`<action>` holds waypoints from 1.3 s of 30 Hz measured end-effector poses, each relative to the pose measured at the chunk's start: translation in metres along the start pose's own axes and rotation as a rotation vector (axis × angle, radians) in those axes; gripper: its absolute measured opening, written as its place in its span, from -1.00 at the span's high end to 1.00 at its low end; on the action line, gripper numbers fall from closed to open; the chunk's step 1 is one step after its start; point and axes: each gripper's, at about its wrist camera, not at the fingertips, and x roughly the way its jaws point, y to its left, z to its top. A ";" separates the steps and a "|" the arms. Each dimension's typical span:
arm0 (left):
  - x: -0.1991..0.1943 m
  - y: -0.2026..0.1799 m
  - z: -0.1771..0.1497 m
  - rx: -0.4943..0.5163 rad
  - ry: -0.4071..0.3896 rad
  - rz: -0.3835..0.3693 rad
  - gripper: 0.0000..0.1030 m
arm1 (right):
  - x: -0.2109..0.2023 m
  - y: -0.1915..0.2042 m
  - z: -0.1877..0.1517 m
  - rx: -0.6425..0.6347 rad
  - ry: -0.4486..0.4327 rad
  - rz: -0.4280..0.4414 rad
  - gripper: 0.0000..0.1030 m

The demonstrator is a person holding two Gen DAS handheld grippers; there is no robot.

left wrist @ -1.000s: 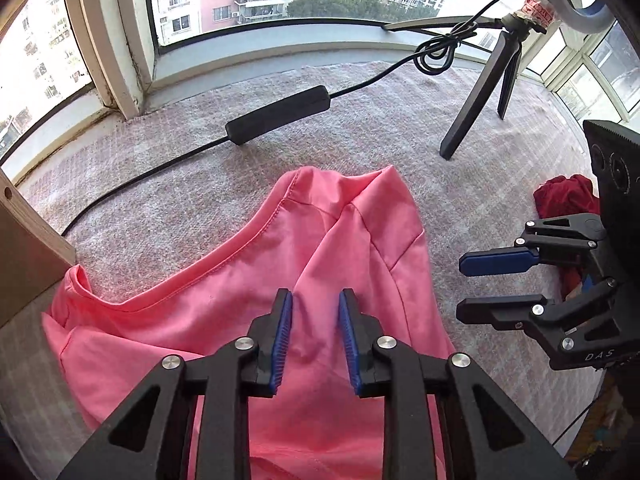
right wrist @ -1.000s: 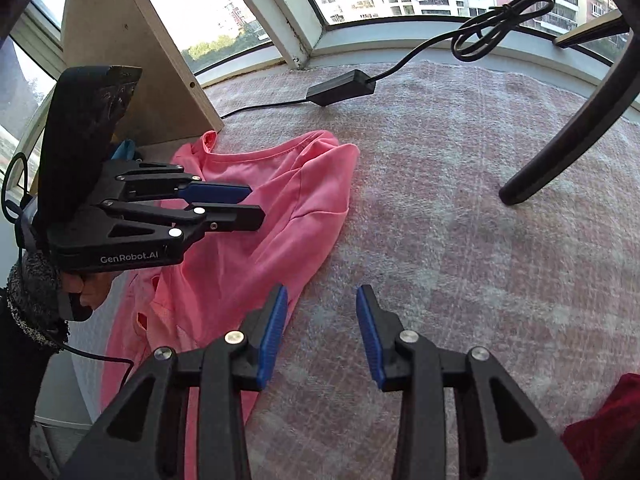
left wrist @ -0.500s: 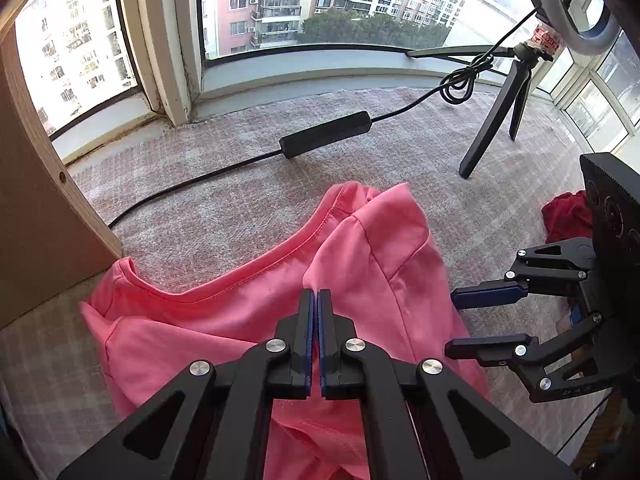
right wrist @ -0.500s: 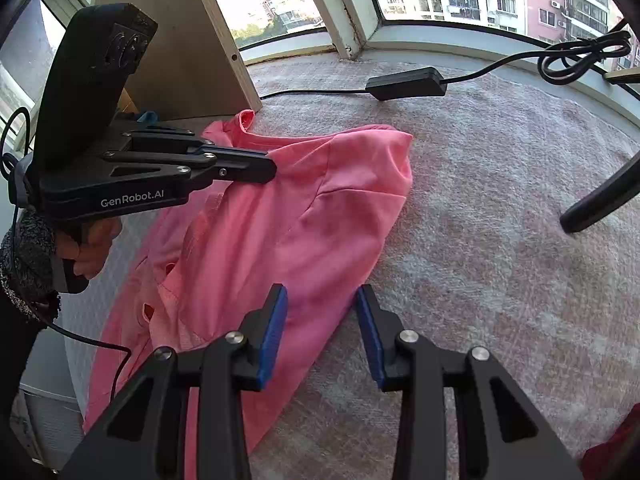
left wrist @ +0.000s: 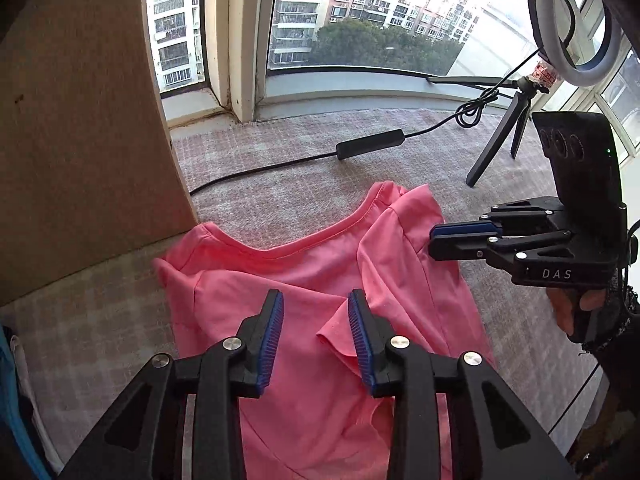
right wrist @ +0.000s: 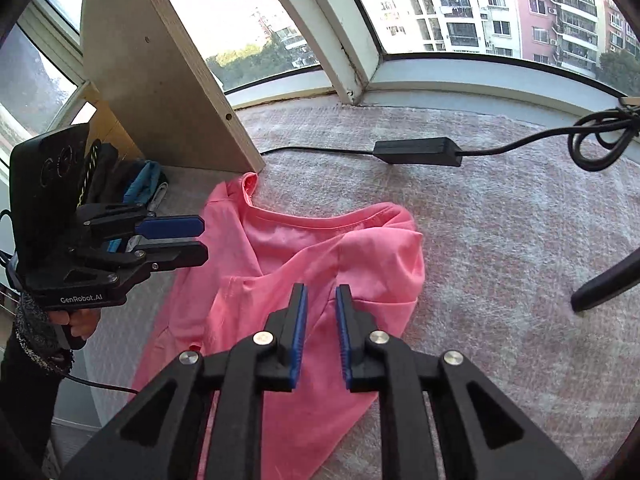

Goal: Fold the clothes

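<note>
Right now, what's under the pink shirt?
The checked blanket shows all around the pink shirt and runs under it. Whatever else lies beneath the shirt is covered, so I cannot tell.

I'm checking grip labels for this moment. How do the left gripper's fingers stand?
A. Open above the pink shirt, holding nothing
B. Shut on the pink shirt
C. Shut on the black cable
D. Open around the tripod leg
A: in the left wrist view the left gripper shows a clear gap between its blue pads, with the pink shirt lying flat beneath, unpinched.
</note>
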 end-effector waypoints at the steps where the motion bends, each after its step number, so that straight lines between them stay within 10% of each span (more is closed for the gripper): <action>1: 0.004 -0.002 -0.003 -0.002 0.010 -0.006 0.37 | 0.006 -0.001 0.000 -0.001 0.020 -0.072 0.72; 6: 0.022 -0.010 -0.018 -0.011 0.060 -0.035 0.39 | 0.004 -0.011 -0.002 0.023 0.034 -0.189 0.73; 9: 0.021 -0.015 -0.022 -0.019 0.057 -0.038 0.95 | 0.004 -0.016 -0.001 0.023 0.035 -0.186 0.72; 22: -0.053 0.015 -0.044 -0.119 -0.039 0.067 0.64 | -0.007 -0.002 0.001 0.008 0.051 -0.283 0.72; 28: -0.162 0.006 -0.106 -0.087 -0.164 0.064 0.64 | -0.094 0.034 -0.030 0.056 -0.102 -0.129 0.72; 39: -0.253 0.001 -0.266 -0.048 -0.155 0.012 0.43 | -0.244 0.145 -0.177 0.116 -0.300 -0.197 0.33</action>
